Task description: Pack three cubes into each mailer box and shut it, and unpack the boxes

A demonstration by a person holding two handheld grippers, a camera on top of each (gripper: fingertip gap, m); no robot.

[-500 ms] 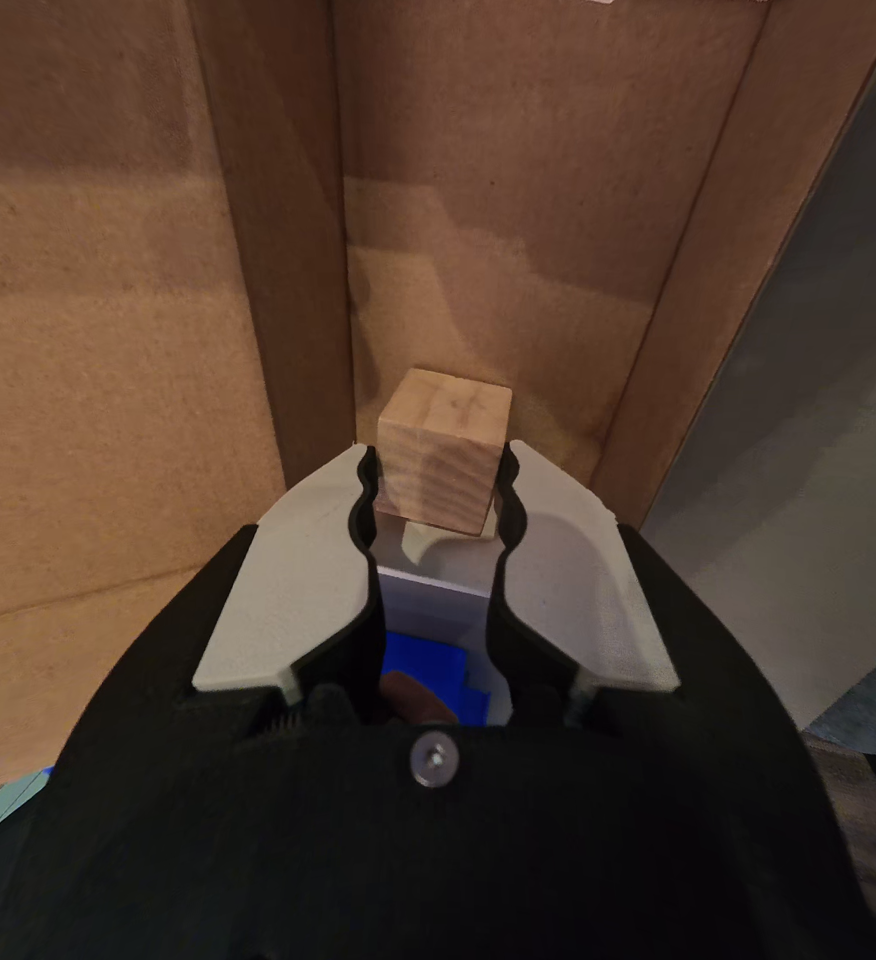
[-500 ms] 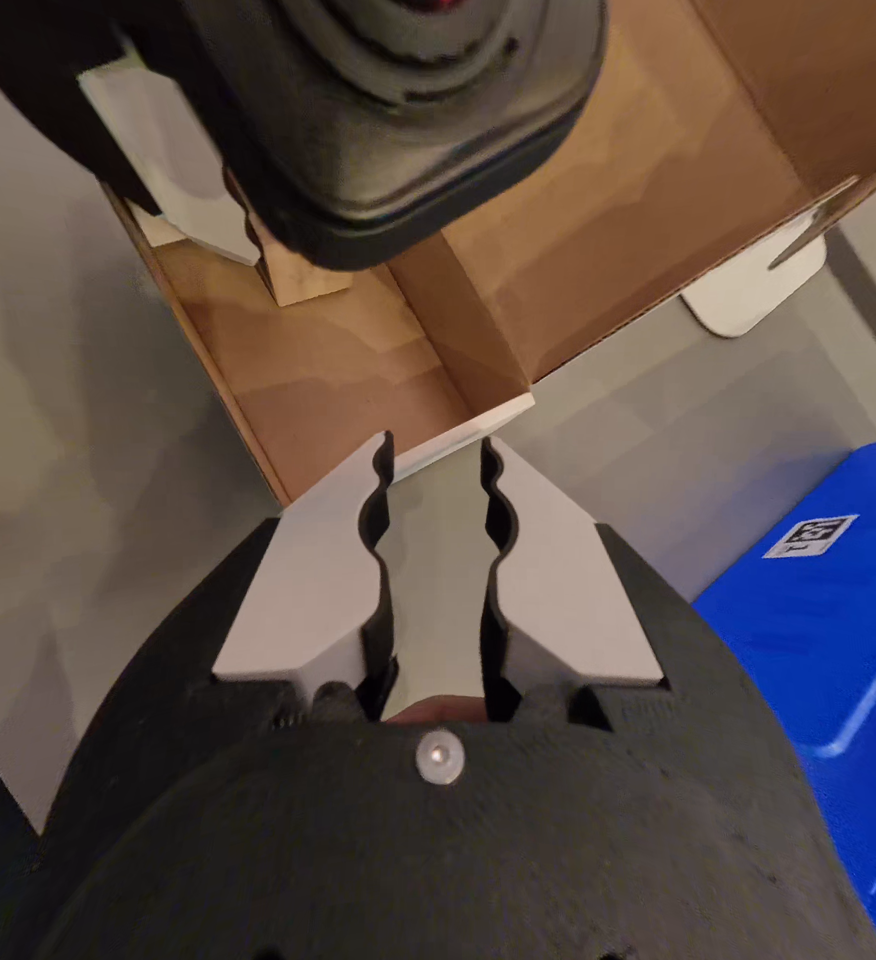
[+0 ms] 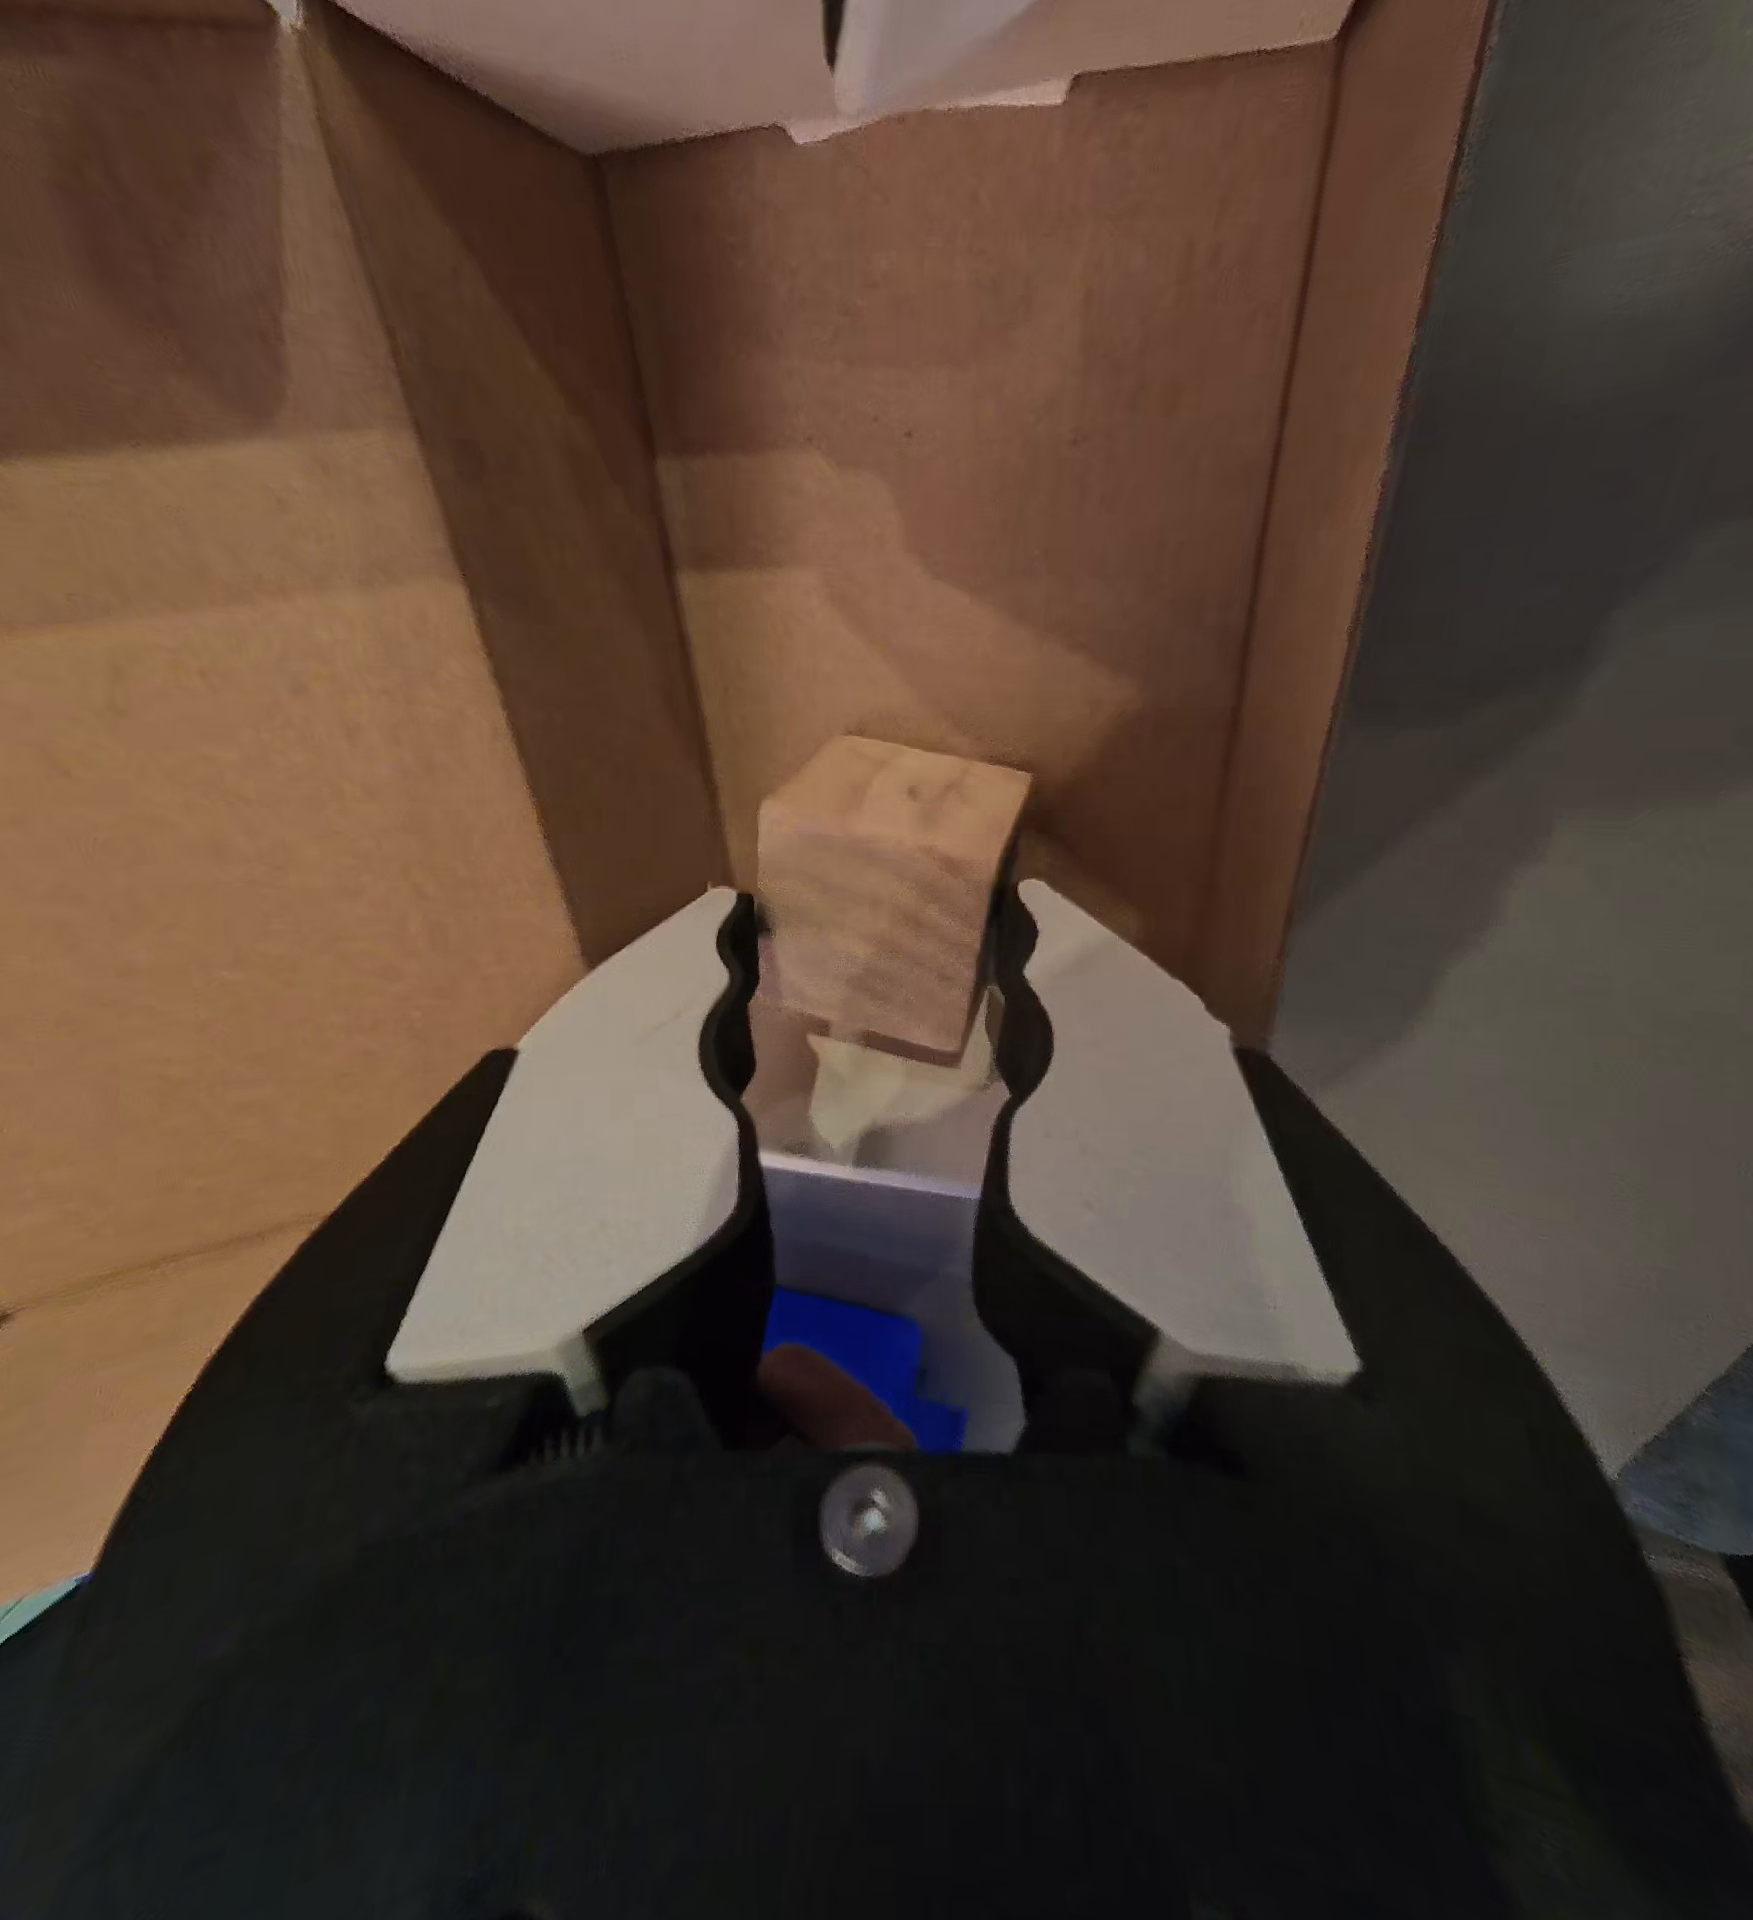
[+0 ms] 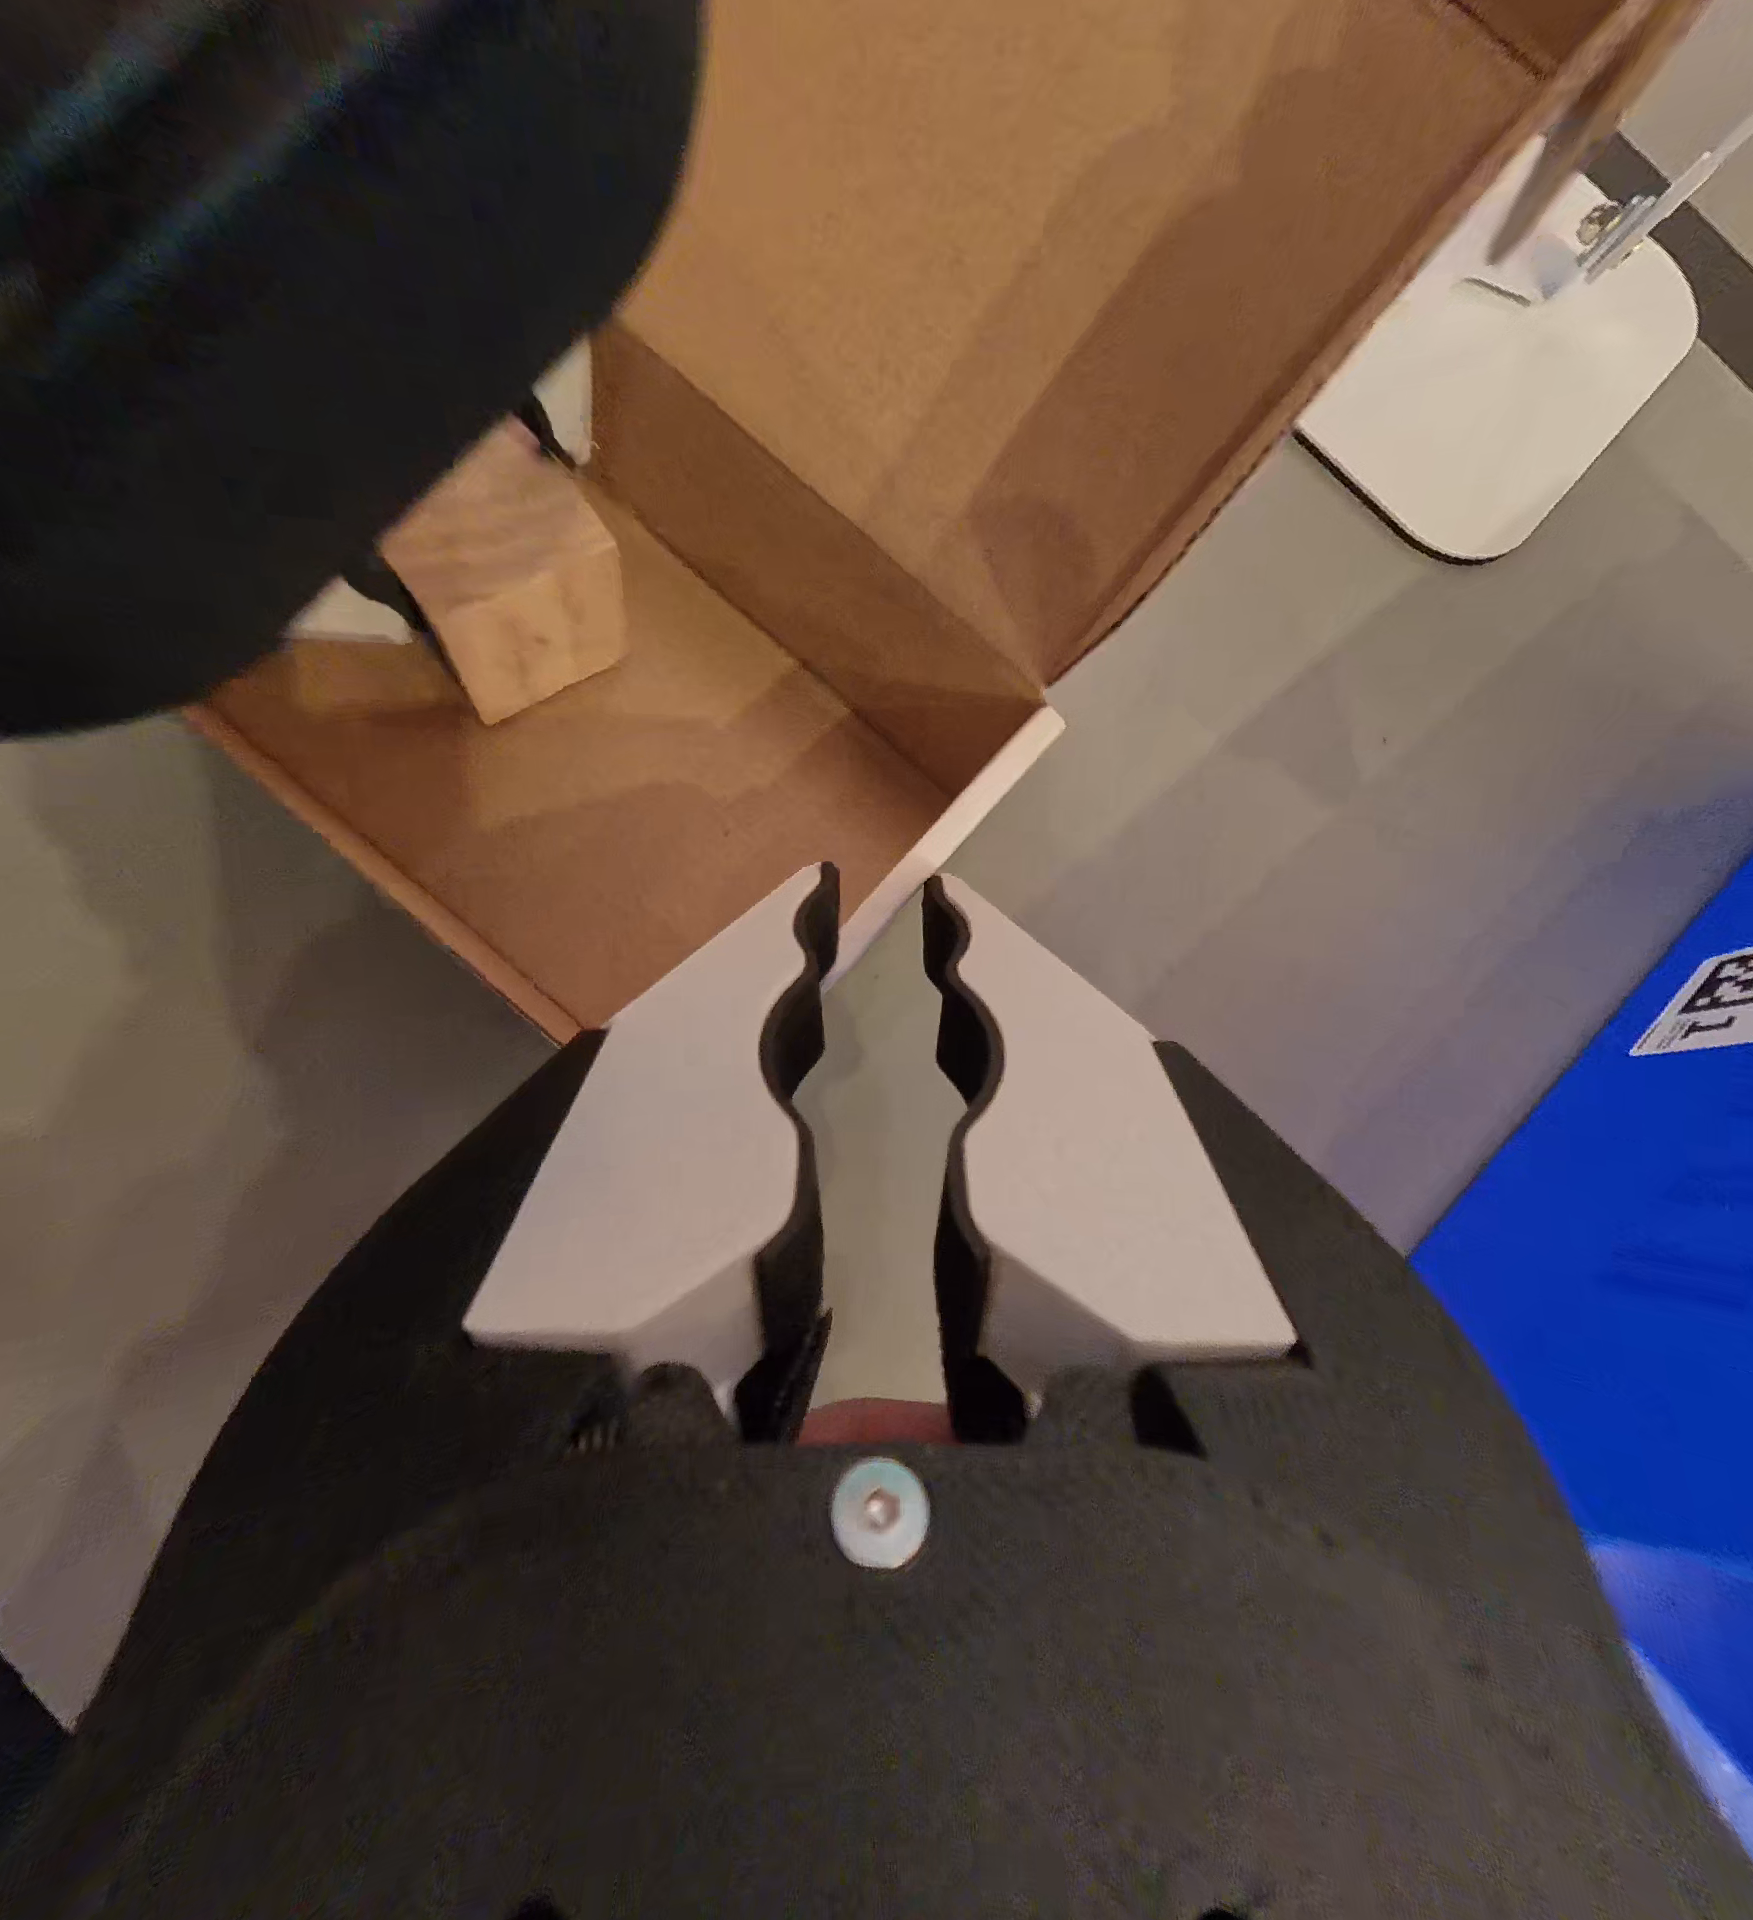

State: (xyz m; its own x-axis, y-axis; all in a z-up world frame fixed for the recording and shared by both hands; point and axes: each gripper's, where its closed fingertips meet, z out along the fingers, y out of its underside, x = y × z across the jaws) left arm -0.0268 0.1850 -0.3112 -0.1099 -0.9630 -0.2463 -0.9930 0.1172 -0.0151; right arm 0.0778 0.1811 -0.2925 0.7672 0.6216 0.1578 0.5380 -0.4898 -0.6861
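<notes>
An open mailer box [image 3: 228,831], brown inside and white outside, lies on the grey table. My left gripper [image 3: 877,925] is shut on a light wooden cube [image 3: 882,914] and holds it tilted, low over the box's inside near a side wall. Whether the cube touches the floor is unclear. In the right wrist view the same cube [image 4: 508,592] shows under the left gripper's black body [image 4: 228,312]. My right gripper [image 4: 877,883] is empty, its jaws a narrow gap apart at the box's white near corner [image 4: 986,790].
A blue bin [image 4: 1682,1299] with a white marker sticker stands right of the right gripper. A white stand base [image 4: 1474,416] sits beyond the box's right side. Grey table [image 4: 1371,831] lies between them. The box's white lid flap [image 3: 695,62] hangs at the far end.
The left gripper has drawn back with the cube, so more of the box shows. The right gripper's jaws have narrowed and moved up to the box's white corner.
</notes>
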